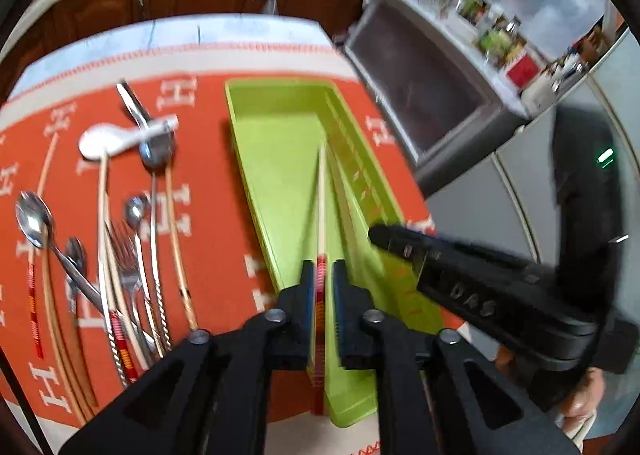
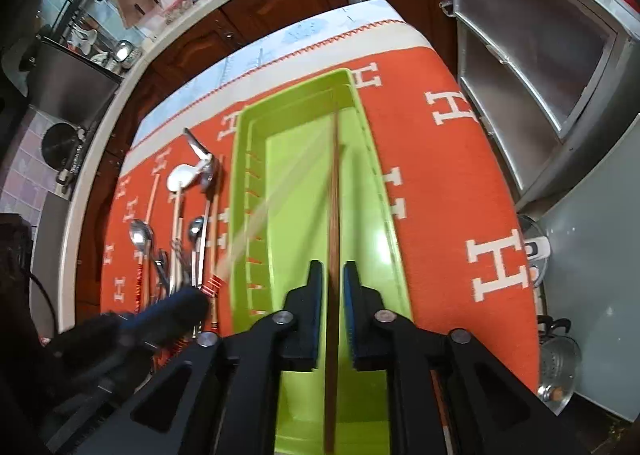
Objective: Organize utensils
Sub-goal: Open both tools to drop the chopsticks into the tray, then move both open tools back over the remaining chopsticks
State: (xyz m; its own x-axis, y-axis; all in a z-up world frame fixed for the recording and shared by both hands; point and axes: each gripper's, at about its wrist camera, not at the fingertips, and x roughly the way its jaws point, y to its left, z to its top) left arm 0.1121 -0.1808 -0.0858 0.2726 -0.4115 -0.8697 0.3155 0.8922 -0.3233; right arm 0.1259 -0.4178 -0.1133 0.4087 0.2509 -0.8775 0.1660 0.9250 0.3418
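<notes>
Over green tray (image 2: 256,191) | brown chopstick (image 2: 333,215) between right hand-held gripper (image 2: 332,275) pads (narrowly parted)

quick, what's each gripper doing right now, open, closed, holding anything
Left gripper: open, a pale chopstick lies between its jaws, over the green tray.
Right gripper: open, a brown chopstick runs between its jaws, over the same tray.
</notes>
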